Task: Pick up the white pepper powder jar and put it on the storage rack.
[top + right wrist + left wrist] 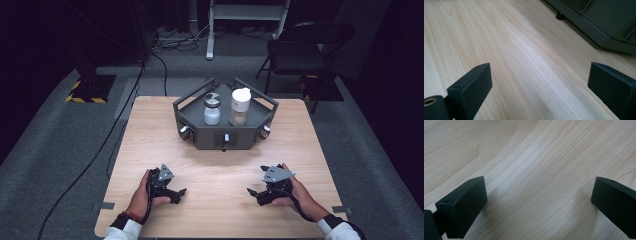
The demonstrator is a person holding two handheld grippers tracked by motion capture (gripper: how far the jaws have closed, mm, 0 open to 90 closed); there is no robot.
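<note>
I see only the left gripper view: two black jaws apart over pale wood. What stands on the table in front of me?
Observer: In the high view, a dark grey rack stands at the far middle of the table, with two jars in it.
Operator: What do the jars look like?
Observer: The left jar is clear with a dark lid and white contents; the right jar has a white lid and brownish contents.
Operator: Where is my other gripper?
Observer: The right gripper sits low at the near right of the table, jaws open with nothing between them, like the left gripper.
</note>
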